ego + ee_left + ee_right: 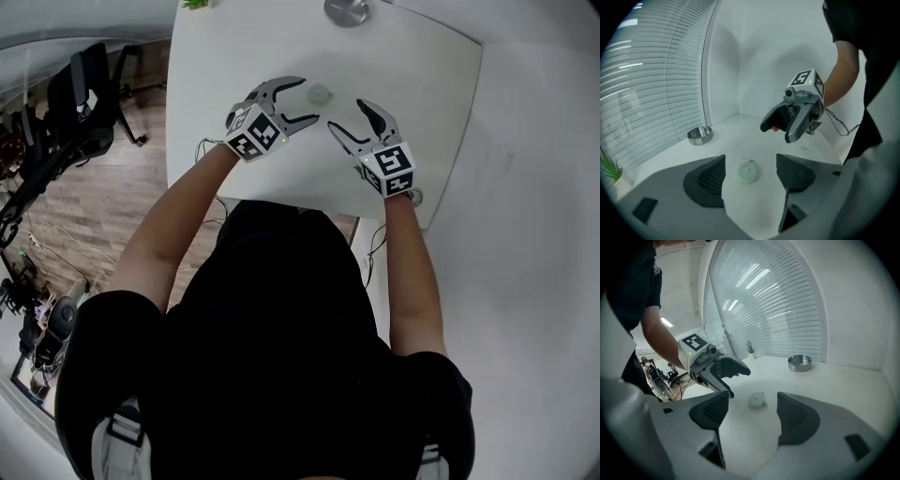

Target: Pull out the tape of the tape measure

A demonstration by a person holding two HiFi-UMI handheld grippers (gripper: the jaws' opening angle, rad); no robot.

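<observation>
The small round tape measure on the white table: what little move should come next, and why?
Probably lower the left gripper onto the tape measure and close on its case. It lies untouched on the table, both grippers hover open beside it, and the case likely needs holding before the right gripper can pull the tape.

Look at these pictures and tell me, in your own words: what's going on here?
A person stands at a white table holding tongs in each hand. A small, round, pale tape measure lies flat on the table between them. The left tongs and the right tongs are both open and empty. They point at the tape measure from either side, and neither touches it. The tape is not pulled out yet. A metal bowl sits farther back, untouched.
</observation>
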